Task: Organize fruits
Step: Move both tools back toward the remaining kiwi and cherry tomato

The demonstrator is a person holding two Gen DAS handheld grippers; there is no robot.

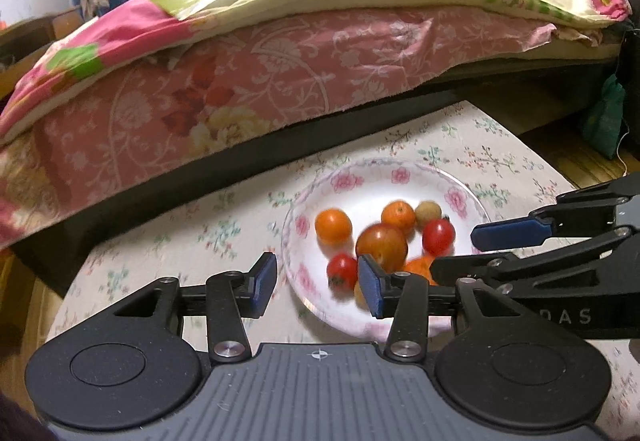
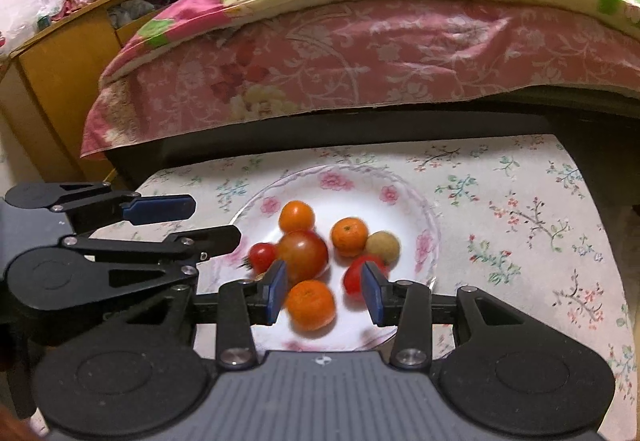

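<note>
Fruits point(image 2: 311, 304) on plate point(image 2: 416, 201), nearest orange between spread right fingers point(image 2: 374, 291), left fingers point(image 1: 266, 279) spread

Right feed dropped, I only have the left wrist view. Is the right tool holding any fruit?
Observer: No. The right tool is open, and an orange lies between its fingers in the right wrist view. I can't tell if they touch it.
Operator: Which orange? I see two at the back.
Observer: A third one, nearest the front rim of the plate. It is mostly hidden in your view.
</note>
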